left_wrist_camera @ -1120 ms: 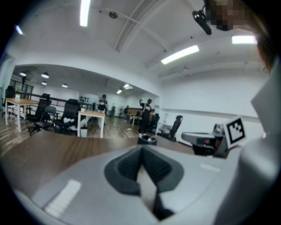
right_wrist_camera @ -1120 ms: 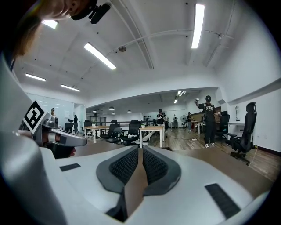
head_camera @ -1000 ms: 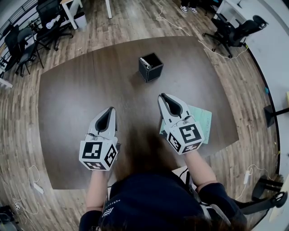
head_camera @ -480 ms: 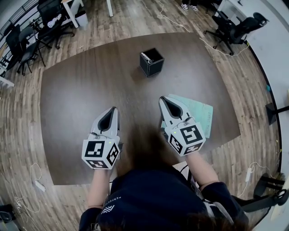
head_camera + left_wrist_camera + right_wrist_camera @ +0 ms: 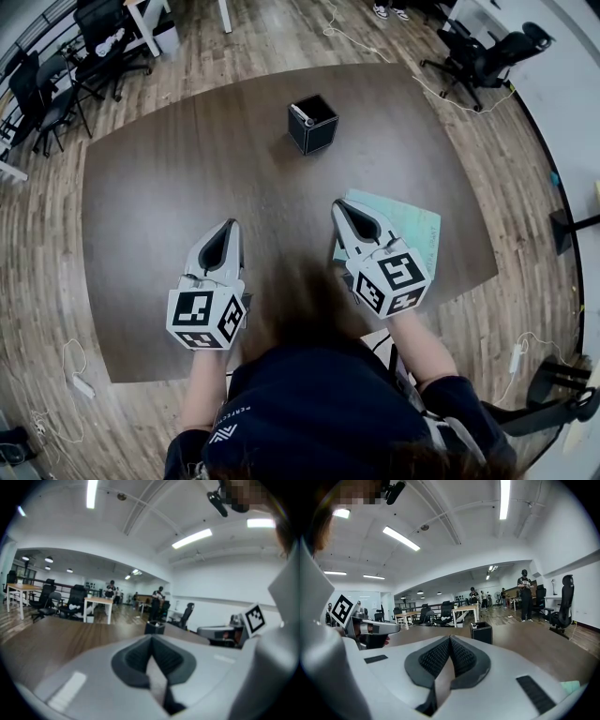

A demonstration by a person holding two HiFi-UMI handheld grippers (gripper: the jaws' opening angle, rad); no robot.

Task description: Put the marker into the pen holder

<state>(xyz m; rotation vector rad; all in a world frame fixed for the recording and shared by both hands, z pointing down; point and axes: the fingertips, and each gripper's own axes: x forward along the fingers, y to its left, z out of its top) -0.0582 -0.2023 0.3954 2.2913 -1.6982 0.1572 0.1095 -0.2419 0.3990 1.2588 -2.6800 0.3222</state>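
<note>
**Hovering Shut While the Marker Sits Housed**

Nearest the camera, a dark top (image 5: pixel 309 412) is seen from above, and bare forearms (image 5: pixel 202 384) are stretched forward from it. The left gripper (image 5: pixel 232 225) is held over the near part of the brown table (image 5: pixel 159 169), with its tag cube (image 5: pixel 204 319) turned up toward the head view. Its jaws are pressed together at the tips and nothing is caught between them; only a closed seam is shown in the left gripper view. The right gripper (image 5: pixel 337 204) is held alongside, well apart from the left. Its jaws are likewise brought fully together, with nothing gripped.

A pale green sheet of paper (image 5: pixel 408 225) is laid flat on the table. In the head view it is partly hidden behind the right gripper.

Further out across the tabletop, the black square pen holder (image 5: pixel 315 131) is stood upright toward the table's far edge, well apart from both grippers. And there it is: the marker (image 5: pixel 298 114) is found inside the holder, leaned into its left corner, with its white end shown just above the rim. Both grippers are pointed roughly toward the holder.

Beyond the table, wood flooring (image 5: pixel 281 37) is spread out, and black office chairs (image 5: pixel 473 56) are parked around it. Pale desks (image 5: pixel 464 612) and standing people (image 5: pixel 525 595) are made out in the distance in the right gripper view.
</note>
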